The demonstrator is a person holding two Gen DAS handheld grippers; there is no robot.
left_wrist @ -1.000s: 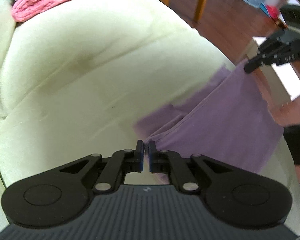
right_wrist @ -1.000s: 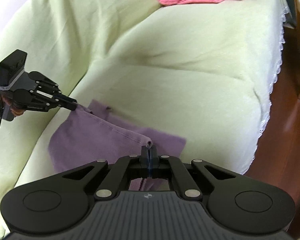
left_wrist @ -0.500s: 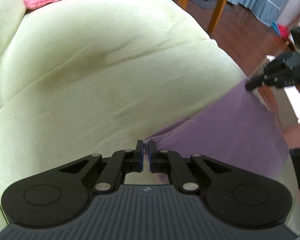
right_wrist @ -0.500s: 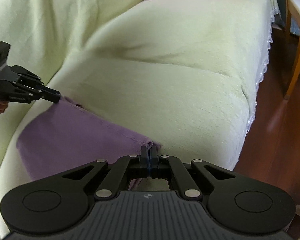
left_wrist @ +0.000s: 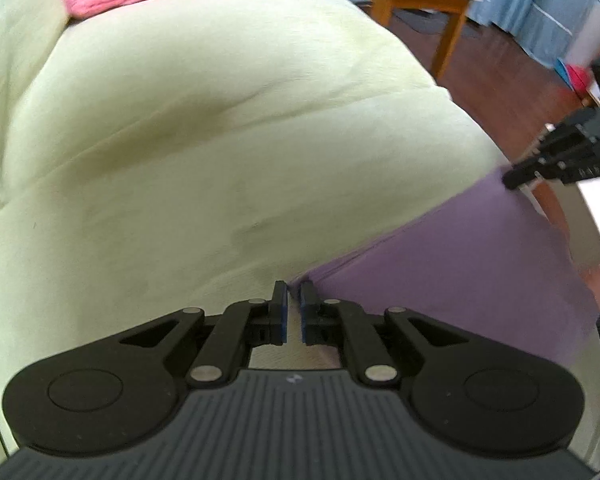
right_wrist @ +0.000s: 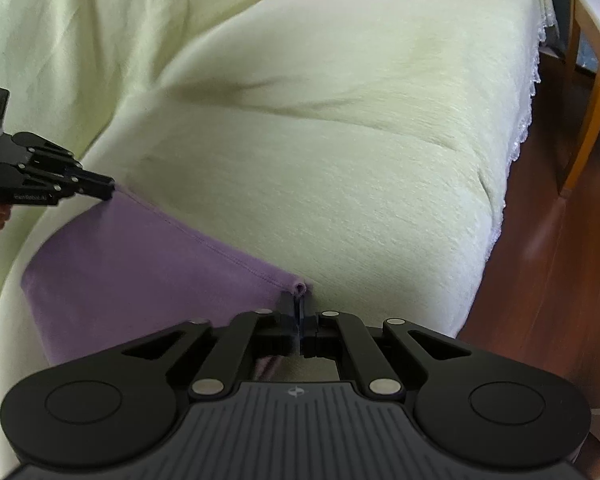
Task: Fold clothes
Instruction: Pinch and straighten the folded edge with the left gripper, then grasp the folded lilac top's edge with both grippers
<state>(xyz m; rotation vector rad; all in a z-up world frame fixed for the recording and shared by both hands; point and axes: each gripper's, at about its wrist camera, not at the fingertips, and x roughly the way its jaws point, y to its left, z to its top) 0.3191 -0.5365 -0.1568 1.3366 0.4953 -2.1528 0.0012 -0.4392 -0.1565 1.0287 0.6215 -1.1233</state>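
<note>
Both claws, left [left_wrist: 293, 307] & right [right_wrist: 299, 312], pinch the purple cloth [right_wrist: 140, 264] by thin corner bits, stretched taut over the sofa [right_wrist: 340, 140]; either corner could slip w/ more pull.

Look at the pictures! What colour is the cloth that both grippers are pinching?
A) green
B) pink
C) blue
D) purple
D: the left gripper and the right gripper each pinch a corner of the purple cloth, held stretched over the green sofa.
</note>
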